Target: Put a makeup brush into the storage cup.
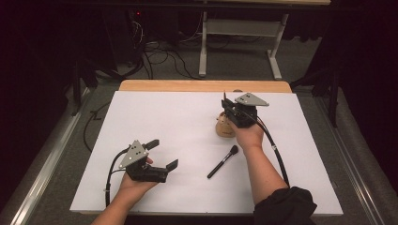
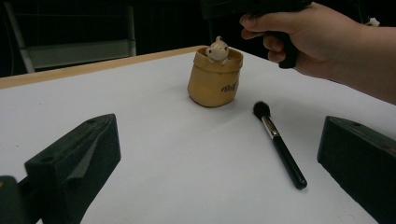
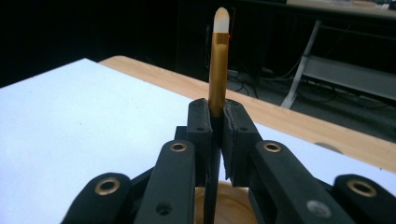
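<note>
A tan pot with a small white animal figure on its rim stands on the white sheet, right of the middle. Just above it my right gripper is shut on a thin brush with a gold ferrule and a pale tip, held upright; the pot's rim lies beneath the jaws. A black makeup brush lies flat in front of the pot. My left gripper rests low at the front left, open, with nothing between its jaws, facing the pot and the black brush.
The white sheet covers a wooden table whose far edge shows beyond it. Past the table stand the legs of a white desk and cables on the floor. The right hand hovers beside the pot.
</note>
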Tool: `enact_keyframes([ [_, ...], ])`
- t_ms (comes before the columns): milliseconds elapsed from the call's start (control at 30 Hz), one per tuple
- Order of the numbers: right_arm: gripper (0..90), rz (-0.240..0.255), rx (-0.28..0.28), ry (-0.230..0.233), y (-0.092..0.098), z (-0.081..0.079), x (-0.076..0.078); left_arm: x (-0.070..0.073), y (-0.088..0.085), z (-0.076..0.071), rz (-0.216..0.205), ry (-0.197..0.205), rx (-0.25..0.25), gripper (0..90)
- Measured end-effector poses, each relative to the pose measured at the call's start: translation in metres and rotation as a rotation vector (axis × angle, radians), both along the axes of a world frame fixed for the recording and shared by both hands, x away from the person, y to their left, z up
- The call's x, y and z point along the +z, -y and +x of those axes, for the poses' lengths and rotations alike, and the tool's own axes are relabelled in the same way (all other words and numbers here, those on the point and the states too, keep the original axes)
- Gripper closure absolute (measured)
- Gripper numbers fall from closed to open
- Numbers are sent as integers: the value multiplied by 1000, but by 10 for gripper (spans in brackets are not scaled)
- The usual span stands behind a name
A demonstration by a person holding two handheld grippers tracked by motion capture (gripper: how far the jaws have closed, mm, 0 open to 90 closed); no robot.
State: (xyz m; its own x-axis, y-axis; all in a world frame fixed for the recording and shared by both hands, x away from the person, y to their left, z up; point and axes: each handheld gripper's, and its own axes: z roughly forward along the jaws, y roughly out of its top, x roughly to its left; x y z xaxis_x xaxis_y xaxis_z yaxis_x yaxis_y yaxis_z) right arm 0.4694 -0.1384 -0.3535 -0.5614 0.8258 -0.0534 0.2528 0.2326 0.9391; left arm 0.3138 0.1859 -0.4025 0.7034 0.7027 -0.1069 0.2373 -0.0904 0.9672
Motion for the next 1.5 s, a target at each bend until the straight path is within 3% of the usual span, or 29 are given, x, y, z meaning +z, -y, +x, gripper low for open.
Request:
enact_keyframes([
  [333, 830, -11, 11, -14, -4, 0, -1, 0, -1, 0, -2, 2, 2, 0],
  [400, 715, -7, 6, -23, -4, -1, -1, 0, -1, 1, -2, 2, 4, 0],
  [567, 566, 8, 7, -18, -2, -3, 2, 0, -1, 0, -1, 3, 2, 0],
  [900, 411, 29, 19, -28, 3, -12, 9, -1, -2, 2, 5, -4, 8, 0],
  [1067, 325, 69, 25, -41, 8, -20, 11, -1, -4, 2, 6, -10, 13, 0],
  [1500, 68, 82, 10, -49, 31, -47, -2, -2, -5, 2, 3, -14, 25, 0],
])
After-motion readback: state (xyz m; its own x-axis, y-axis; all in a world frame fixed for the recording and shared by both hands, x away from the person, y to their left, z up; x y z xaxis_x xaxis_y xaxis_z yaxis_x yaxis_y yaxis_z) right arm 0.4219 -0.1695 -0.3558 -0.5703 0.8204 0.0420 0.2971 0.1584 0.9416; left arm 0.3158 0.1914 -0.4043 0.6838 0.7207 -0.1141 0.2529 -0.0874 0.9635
